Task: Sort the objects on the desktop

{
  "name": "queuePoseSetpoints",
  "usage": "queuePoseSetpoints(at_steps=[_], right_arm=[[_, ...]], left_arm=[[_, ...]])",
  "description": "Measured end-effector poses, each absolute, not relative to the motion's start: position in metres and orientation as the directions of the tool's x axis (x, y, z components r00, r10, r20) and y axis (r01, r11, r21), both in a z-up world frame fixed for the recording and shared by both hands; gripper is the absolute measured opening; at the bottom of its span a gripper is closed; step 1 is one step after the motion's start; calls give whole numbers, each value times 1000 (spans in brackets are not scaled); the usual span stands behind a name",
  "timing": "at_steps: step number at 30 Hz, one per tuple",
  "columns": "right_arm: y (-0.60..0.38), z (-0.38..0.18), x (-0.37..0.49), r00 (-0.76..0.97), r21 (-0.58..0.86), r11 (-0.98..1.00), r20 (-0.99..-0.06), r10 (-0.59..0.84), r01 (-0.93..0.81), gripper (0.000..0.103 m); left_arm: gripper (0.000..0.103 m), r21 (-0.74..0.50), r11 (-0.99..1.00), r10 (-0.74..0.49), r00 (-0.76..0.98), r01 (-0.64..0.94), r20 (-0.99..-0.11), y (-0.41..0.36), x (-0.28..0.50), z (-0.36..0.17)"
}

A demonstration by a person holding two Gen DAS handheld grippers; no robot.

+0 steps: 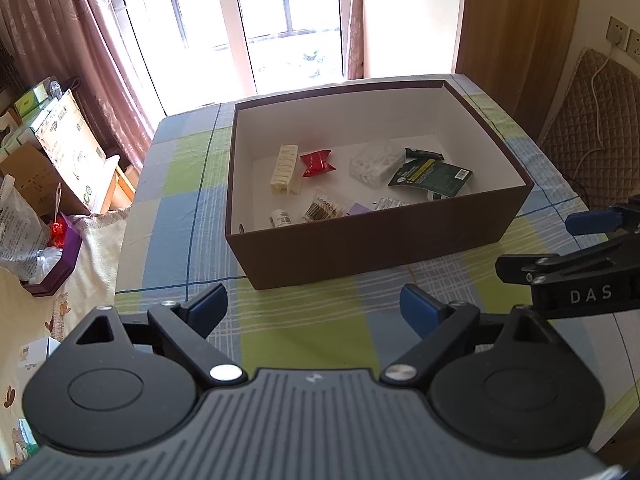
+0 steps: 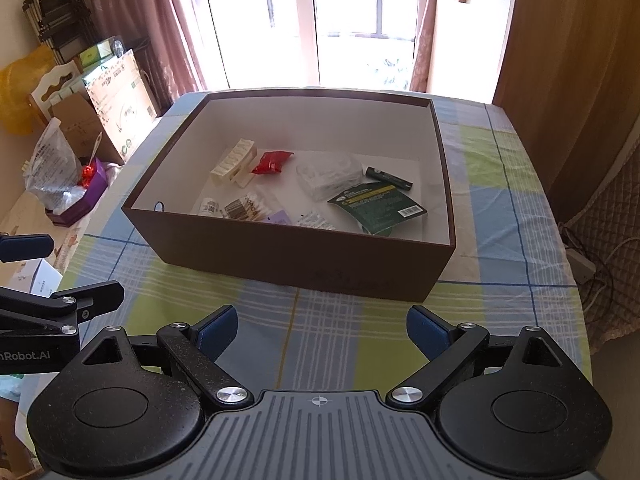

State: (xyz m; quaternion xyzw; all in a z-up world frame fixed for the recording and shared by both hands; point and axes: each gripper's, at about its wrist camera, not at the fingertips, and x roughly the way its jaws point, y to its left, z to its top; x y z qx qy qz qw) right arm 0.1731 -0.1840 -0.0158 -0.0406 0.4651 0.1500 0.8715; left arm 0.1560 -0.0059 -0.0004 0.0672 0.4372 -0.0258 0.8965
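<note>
Across the lower edge of both wrist views, your left gripper [image 1: 314,306] and right gripper [image 2: 322,330] hang over the checked tablecloth [image 2: 500,184] with fingers spread wide, holding nothing. Mid-frame sits the brown box [image 2: 304,262]. Inside it, left to right in the right wrist view: a cream clip [image 2: 234,164], a red packet [image 2: 272,161], a white bundle [image 2: 330,174], and a green card [image 2: 378,206].

Counting contents of one brown box [image 2: 304,264]

Holding one cream hair clip [image 2: 234,163], one red packet [image 2: 271,161], one green packet [image 2: 378,205], one black battery [image 2: 389,178], one clear bag [image 2: 329,174], one small white bottle [image 2: 209,205], plus barcoded sachets too overlapped for counting.
</note>
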Motion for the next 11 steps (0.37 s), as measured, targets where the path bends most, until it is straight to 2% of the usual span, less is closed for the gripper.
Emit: queuePoseSetpoints(at_steps=[11], right_arm=[[-180, -15, 178, 522, 67, 947, -821, 230, -313, 96]], left_arm=[[92, 110, 988, 18, 624, 109, -781, -5, 162, -4]])
